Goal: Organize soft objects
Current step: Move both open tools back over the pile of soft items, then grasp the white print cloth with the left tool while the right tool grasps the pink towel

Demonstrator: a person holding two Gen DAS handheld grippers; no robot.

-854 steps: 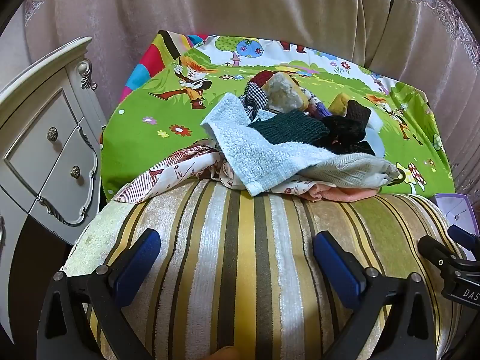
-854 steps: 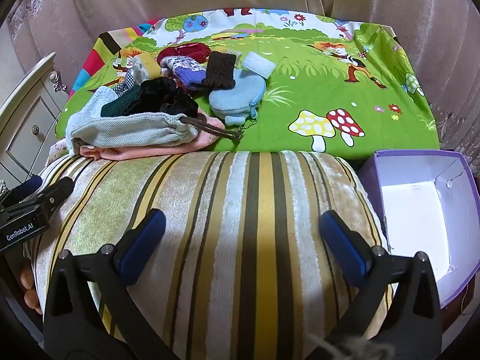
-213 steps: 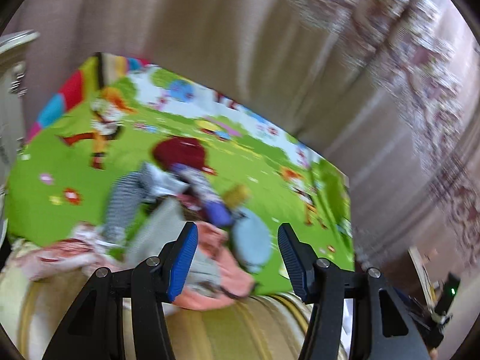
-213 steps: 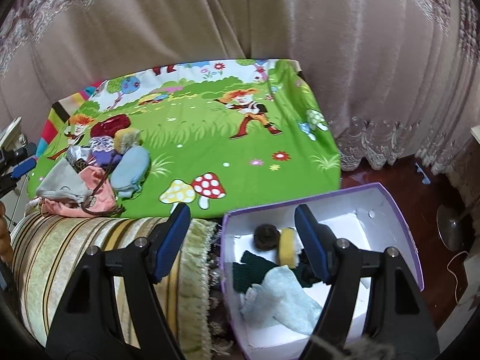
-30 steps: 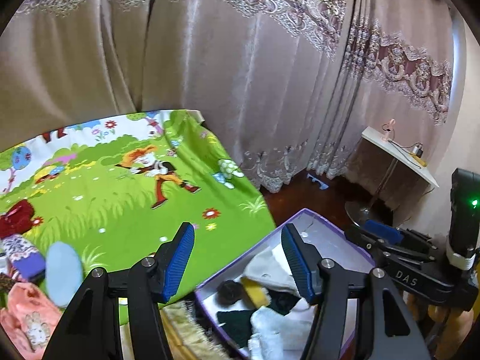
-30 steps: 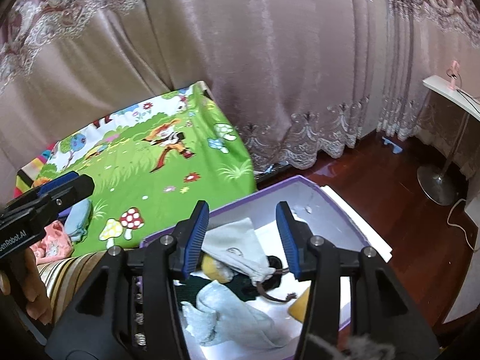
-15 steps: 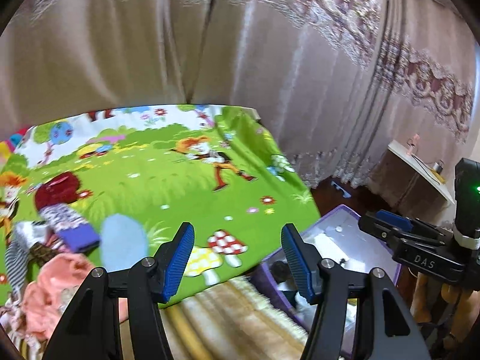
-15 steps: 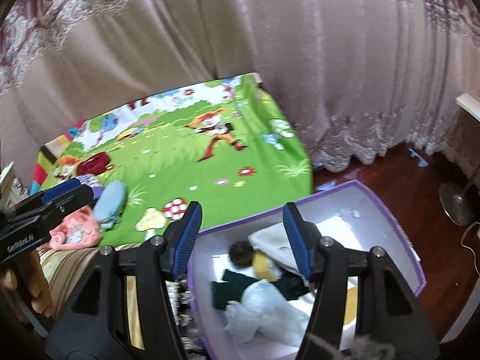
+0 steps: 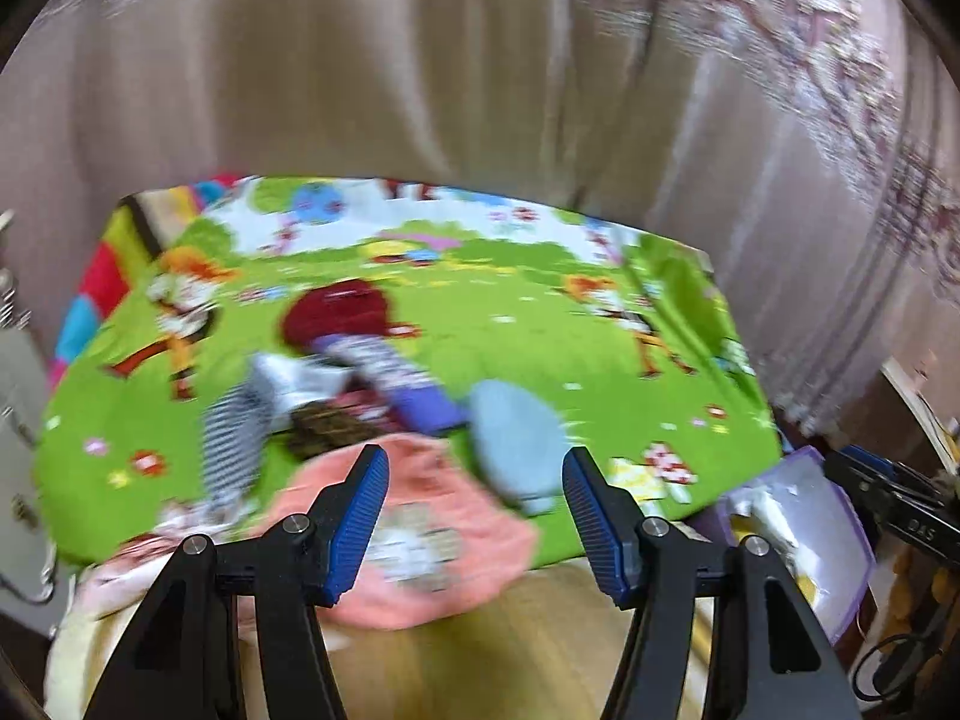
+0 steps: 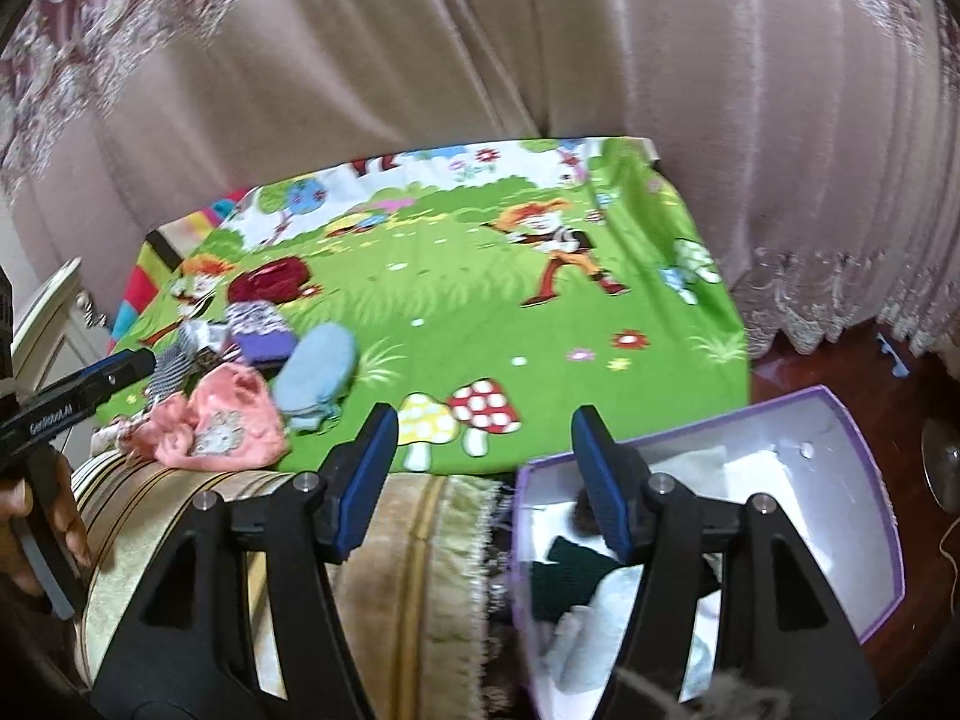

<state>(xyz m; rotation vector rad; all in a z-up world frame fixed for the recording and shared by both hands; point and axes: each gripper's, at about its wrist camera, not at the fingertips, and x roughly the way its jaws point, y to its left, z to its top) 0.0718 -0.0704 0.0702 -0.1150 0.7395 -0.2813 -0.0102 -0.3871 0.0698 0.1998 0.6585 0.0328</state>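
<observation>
I judge the tidying partly done: my purple-walled cardboard box (image 10: 864, 420), off the bed's near right corner, already holds a dark green knit (image 10: 570, 570) and pale cloths, while a pink terry cloth (image 10: 228, 420), a smooth oval light-blue pouch (image 10: 315, 369), a purple patterned sock (image 10: 261, 330) and a maroon knit (image 10: 267, 279) lie by the cartoon-print sheet's (image 10: 480, 312) near left edge. My left gripper (image 9: 474, 516) is released and empty; the right gripper (image 10: 483, 474) is opening, nothing between its fingers.

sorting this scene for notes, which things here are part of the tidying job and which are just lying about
Part of the job:
- pink cloth
- light blue pouch
- purple patterned sock
- dark red knit
- purple box

Just there:
- cartoon sheet
- curtain
- striped cushion
</observation>
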